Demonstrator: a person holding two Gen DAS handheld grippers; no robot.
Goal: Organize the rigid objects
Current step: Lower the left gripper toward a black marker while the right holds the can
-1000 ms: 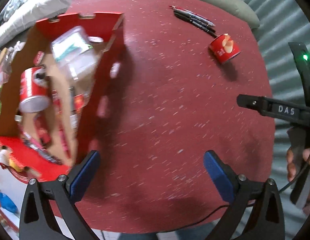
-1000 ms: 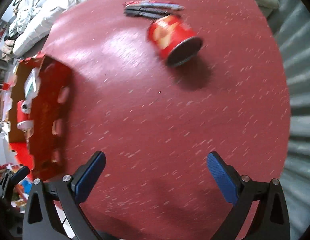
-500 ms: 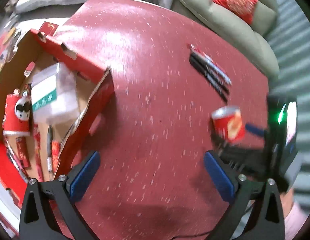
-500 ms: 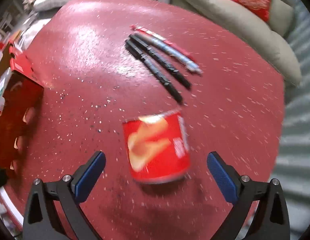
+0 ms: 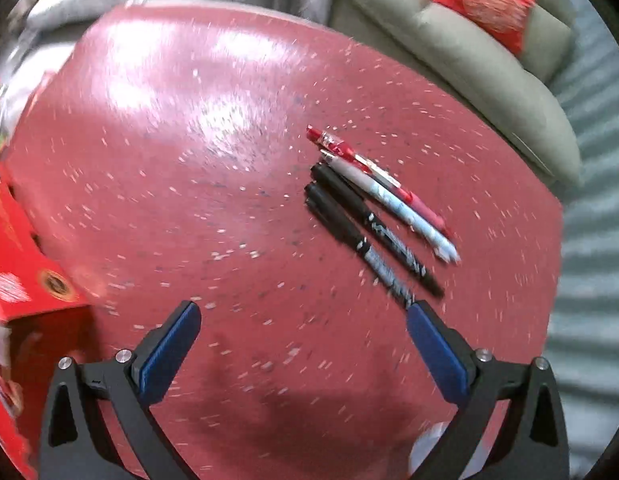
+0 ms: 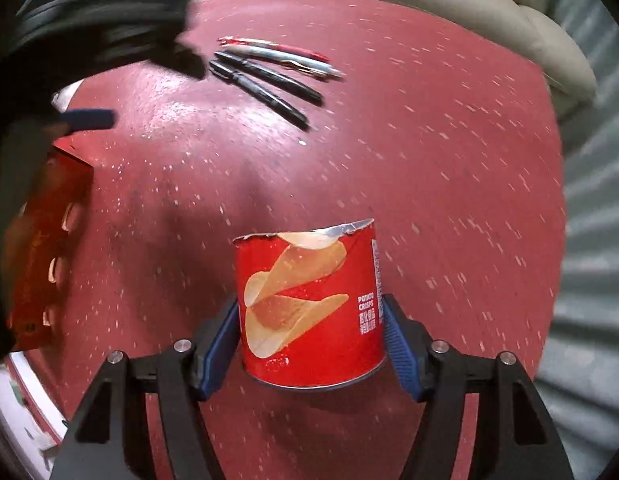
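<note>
Half a second ago: right claw (image 6: 311,344) wide apart above the short red cardboard potato-crisp can (image 6: 309,304). Now closing in, blue pads (image 6: 219,340) against both can sides, can lying on the speckled red bench (image 6: 429,184) with torn foil rim toward the pens. Left claw (image 5: 301,344) spread wide, holding nothing, shifted from the red cardboard box (image 5: 17,264) toward four pens (image 5: 373,208) lying side by side beyond the can. Box now only at the left edge, contents out of sight.
</note>
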